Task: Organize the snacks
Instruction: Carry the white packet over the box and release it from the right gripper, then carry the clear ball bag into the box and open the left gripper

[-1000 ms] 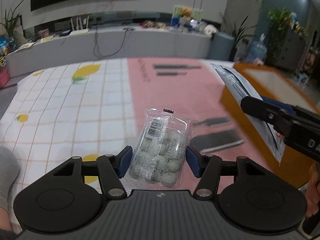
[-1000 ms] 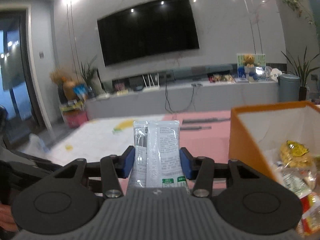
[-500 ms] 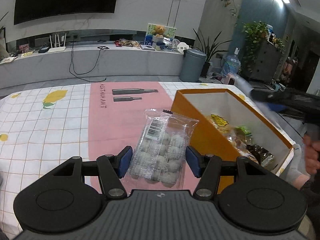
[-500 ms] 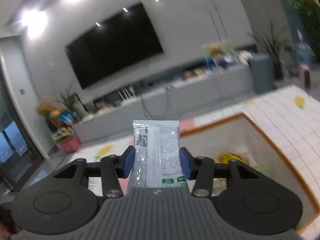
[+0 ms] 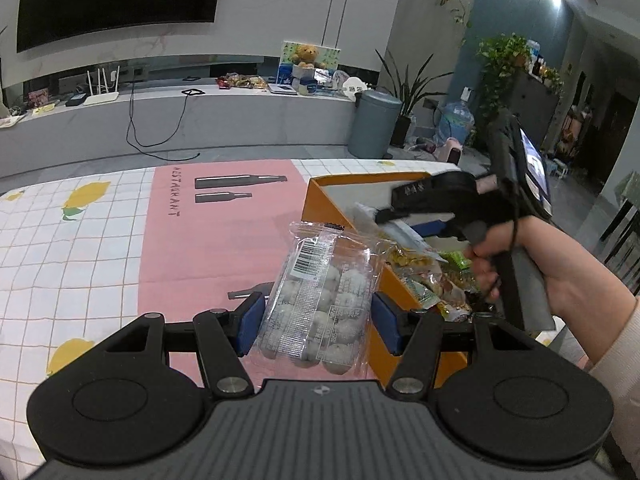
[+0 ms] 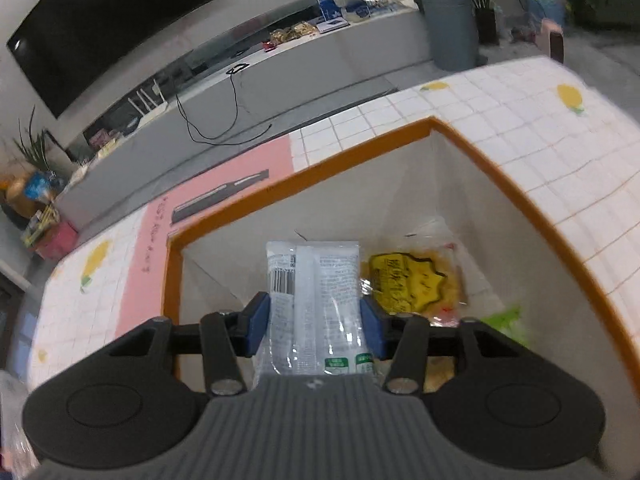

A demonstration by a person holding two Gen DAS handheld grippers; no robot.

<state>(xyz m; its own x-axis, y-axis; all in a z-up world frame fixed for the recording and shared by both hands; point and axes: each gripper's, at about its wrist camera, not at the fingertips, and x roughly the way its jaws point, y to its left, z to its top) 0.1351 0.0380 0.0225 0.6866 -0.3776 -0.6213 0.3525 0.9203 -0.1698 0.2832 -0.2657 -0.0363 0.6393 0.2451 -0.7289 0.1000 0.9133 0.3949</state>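
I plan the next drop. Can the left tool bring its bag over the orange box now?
Probably not yet: the right tool, jaws just opening with a white packet between them, hangs over the box, blocking the left tool and its bag.

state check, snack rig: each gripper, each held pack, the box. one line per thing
left gripper: shut on the clear pack of white balls, beside the box.
right gripper: over the box, jaws just been opening, white packet between them, grip unclear.
orange box: open-topped, snacks inside.
yellow-label bag: lying in the box.
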